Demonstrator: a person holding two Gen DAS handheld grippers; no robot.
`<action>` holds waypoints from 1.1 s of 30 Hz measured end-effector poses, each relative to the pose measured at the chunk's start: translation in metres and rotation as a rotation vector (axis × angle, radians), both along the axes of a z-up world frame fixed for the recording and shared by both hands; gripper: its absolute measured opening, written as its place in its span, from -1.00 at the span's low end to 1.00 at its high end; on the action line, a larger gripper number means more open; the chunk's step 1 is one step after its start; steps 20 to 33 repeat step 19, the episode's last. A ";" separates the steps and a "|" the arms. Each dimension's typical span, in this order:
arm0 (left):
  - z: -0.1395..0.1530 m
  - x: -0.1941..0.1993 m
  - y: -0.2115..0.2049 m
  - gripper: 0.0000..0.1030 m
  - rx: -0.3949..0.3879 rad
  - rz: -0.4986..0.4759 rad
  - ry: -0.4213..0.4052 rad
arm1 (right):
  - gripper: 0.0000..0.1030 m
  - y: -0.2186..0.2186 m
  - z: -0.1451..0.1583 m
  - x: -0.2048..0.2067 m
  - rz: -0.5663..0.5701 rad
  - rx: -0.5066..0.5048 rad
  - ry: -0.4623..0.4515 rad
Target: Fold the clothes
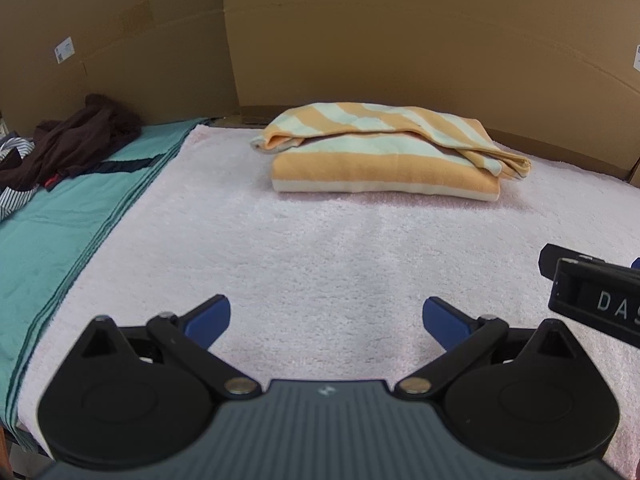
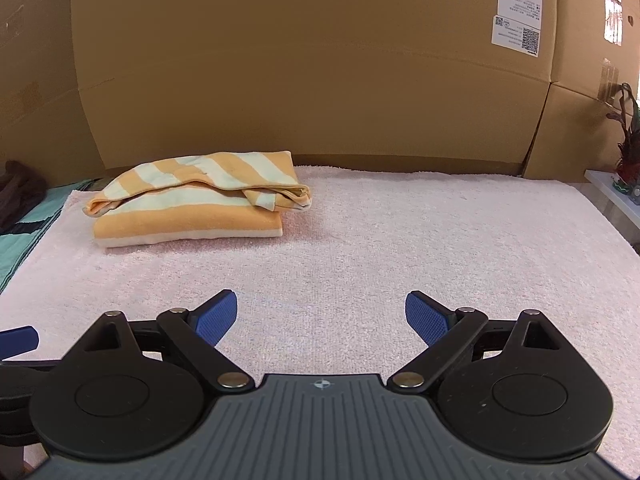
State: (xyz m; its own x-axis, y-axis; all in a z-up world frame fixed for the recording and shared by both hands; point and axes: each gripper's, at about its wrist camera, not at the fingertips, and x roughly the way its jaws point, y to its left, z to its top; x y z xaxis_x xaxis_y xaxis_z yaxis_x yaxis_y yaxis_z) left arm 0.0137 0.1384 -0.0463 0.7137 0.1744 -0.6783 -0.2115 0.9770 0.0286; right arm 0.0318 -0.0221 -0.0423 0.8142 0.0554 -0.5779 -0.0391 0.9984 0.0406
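The white printed labels (image 2: 516, 18) on the brown cardboard wall (image 2: 312, 60) are way too small to read. The dark brown crumpled garment (image 1: 76, 136) and the striped blue-white cloth (image 1: 14, 196) under it run off the left edge. Lettering on the black gripper body (image 1: 596, 300) gets cut off after "DAS".

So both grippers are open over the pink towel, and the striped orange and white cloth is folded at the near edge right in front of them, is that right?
Not quite. The striped orange and white cloth lies folded at the far side, near the cardboard wall, as both wrist views show. The left gripper and right gripper are indeed open over the pink towel.
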 end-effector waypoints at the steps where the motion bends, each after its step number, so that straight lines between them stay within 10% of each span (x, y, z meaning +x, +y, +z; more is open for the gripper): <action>1: 0.000 0.001 0.001 0.99 -0.001 0.001 0.002 | 0.82 0.001 0.000 0.001 0.001 0.001 0.002; 33: 0.000 0.008 0.023 0.98 -0.002 0.011 -0.041 | 0.82 0.022 -0.005 0.015 0.016 0.018 0.015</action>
